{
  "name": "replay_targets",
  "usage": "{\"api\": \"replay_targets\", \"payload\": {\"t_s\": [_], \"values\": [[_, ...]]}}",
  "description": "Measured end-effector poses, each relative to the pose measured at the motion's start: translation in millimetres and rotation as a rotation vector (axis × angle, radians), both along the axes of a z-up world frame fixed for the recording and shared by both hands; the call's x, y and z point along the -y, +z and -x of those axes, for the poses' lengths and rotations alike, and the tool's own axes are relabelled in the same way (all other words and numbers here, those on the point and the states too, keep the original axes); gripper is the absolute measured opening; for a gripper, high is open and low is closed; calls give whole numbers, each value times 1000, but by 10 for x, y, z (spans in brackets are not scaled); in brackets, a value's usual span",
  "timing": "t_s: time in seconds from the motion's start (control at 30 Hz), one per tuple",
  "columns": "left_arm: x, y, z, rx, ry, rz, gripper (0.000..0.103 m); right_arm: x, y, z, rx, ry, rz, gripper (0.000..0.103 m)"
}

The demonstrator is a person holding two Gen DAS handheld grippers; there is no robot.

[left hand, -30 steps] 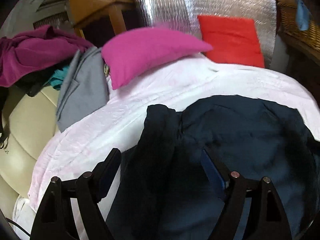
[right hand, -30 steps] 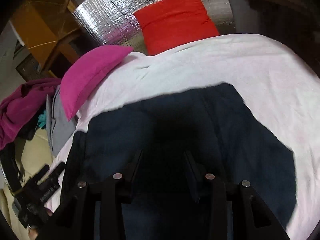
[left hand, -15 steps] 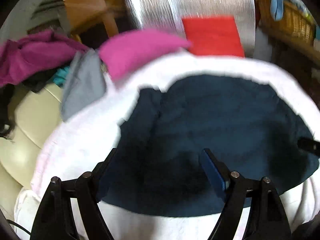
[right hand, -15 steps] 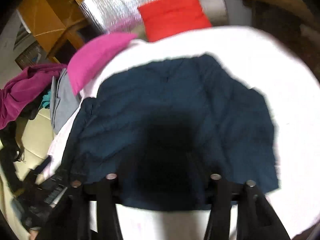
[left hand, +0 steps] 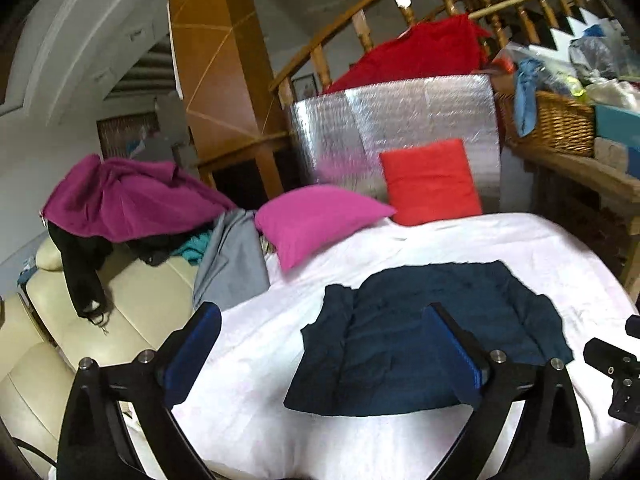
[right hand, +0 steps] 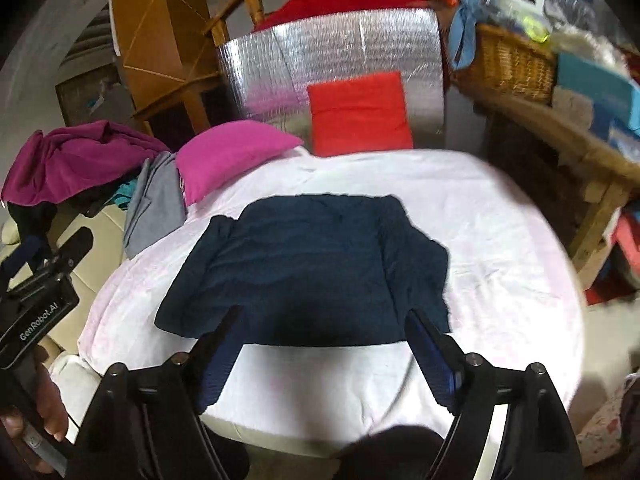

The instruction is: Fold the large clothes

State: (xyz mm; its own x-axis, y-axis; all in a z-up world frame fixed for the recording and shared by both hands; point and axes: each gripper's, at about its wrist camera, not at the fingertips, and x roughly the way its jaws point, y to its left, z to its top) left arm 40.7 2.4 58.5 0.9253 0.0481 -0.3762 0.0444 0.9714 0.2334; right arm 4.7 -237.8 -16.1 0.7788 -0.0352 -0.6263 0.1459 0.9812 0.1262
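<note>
A dark navy garment (left hand: 432,340) lies flat, folded into a rough rectangle, on the white sheet (left hand: 256,344); it also shows in the right wrist view (right hand: 312,268). My left gripper (left hand: 320,344) is open and empty, held above the near left of the garment. My right gripper (right hand: 320,344) is open and empty, above the garment's near edge. The left gripper's body shows at the left edge of the right wrist view (right hand: 36,304), and the right gripper's body at the right edge of the left wrist view (left hand: 616,364).
A pink pillow (left hand: 316,220) and a red pillow (left hand: 430,182) lie at the far end against a silver foil panel (left hand: 360,132). A grey garment (left hand: 232,264) and a magenta pile (left hand: 120,196) lie on the cream sofa (left hand: 120,312) at left. A wicker basket (right hand: 504,64) stands at right.
Both grippers have pulled back and up from the navy garment, which now lies smaller and flat on the sheet. Both stay open.
</note>
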Motion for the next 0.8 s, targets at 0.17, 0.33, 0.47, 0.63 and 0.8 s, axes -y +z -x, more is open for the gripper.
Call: {"api": "replay_targets", "payload": {"t_s": [0.17, 0.33, 0.47, 0.63, 0.8], "values": [[-44, 162, 335, 36, -23, 17, 101, -15, 181, 389, 43, -47, 54, 83], [-104, 307, 573, 59, -13, 34, 101, -1, 350, 676, 83, -70, 47, 83], [-143, 356, 672, 58, 0, 28, 101, -22, 416, 797, 103, -78, 45, 83], [-192, 388, 778, 64, 8, 40, 101, -121, 448, 902, 120, -73, 47, 83], [-226, 420, 857, 71, 3, 48, 101, -190, 442, 928, 119, -80, 40, 83]]}}
